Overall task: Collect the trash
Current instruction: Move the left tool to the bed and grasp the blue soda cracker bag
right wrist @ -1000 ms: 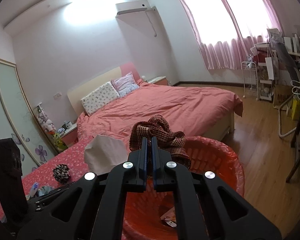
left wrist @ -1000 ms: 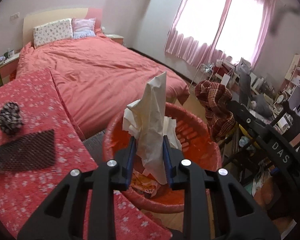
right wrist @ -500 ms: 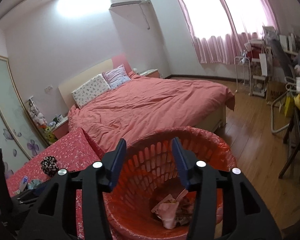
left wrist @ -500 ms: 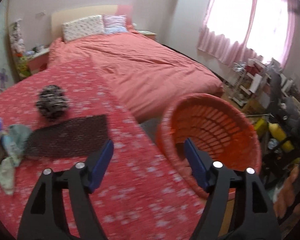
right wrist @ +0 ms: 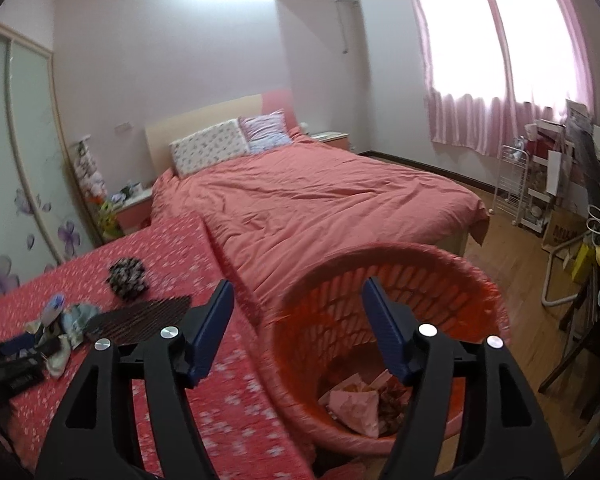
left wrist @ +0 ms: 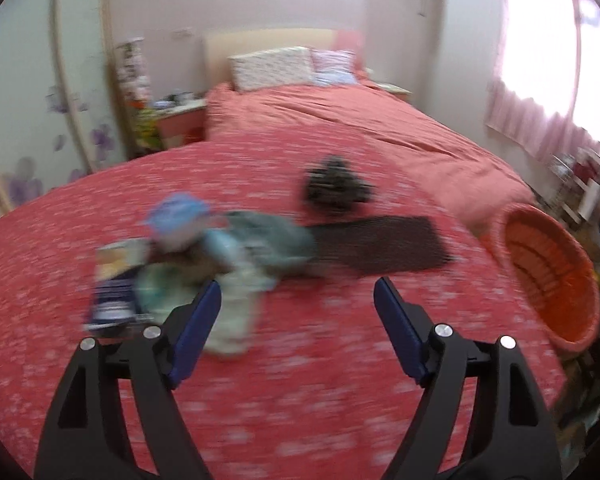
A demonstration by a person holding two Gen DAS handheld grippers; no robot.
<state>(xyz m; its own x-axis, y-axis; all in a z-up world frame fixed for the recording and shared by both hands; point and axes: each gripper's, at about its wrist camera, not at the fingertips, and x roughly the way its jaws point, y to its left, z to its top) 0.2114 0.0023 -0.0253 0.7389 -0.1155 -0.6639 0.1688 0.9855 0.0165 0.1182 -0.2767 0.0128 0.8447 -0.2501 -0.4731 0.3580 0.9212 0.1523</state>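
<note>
Litter pile (left wrist: 204, 256) blurred, maybe wrappers; both grippers opening, empty.

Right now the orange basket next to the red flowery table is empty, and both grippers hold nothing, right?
Not quite. The orange basket is not empty: the right wrist view shows crumpled paper trash at its bottom. The rest is right: it stands beside the red flowery table, and both grippers hold nothing.

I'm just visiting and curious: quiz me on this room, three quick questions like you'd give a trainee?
1. True or false: the orange basket is empty.
2. What is between the fingers of the left gripper?
3. Which lies nearer the basket: the dark mesh mat or the pile of wrappers?

Key:
1. False; crumpled paper lies in it.
2. Nothing; its jaws are opening over the red flowered cloth.
3. The mat.
</note>
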